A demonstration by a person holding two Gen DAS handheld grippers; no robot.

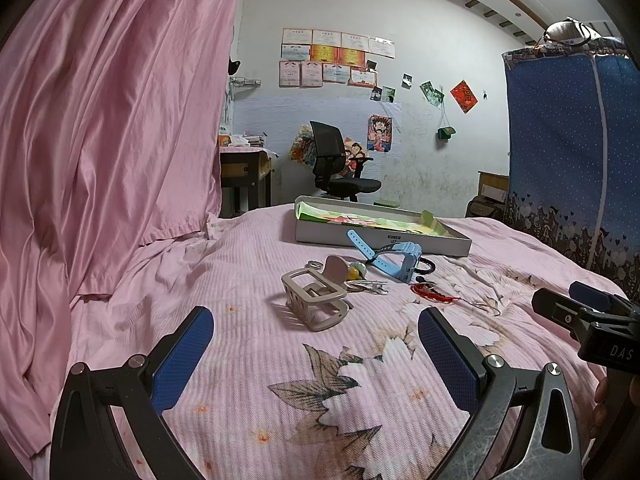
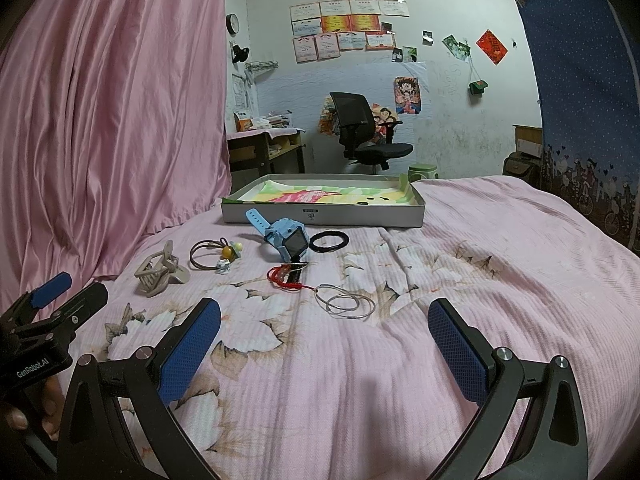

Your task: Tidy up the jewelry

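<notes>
Pink bedspread (image 2: 440,240), scattered jewelry, tray (image 2: 320,216).

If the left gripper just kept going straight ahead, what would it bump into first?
Most likely the beige hair claw clip: it lies on the bed between the open fingers of the left gripper, nearest in line. The pile with the blue watch sits beyond it. Depth is hard to judge in this fisheye view.

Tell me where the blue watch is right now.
The blue watch lies on the pink bedspread, just in front of the grey box, with the black hair tie touching its right side and the red bracelet nearer the grippers.
</notes>
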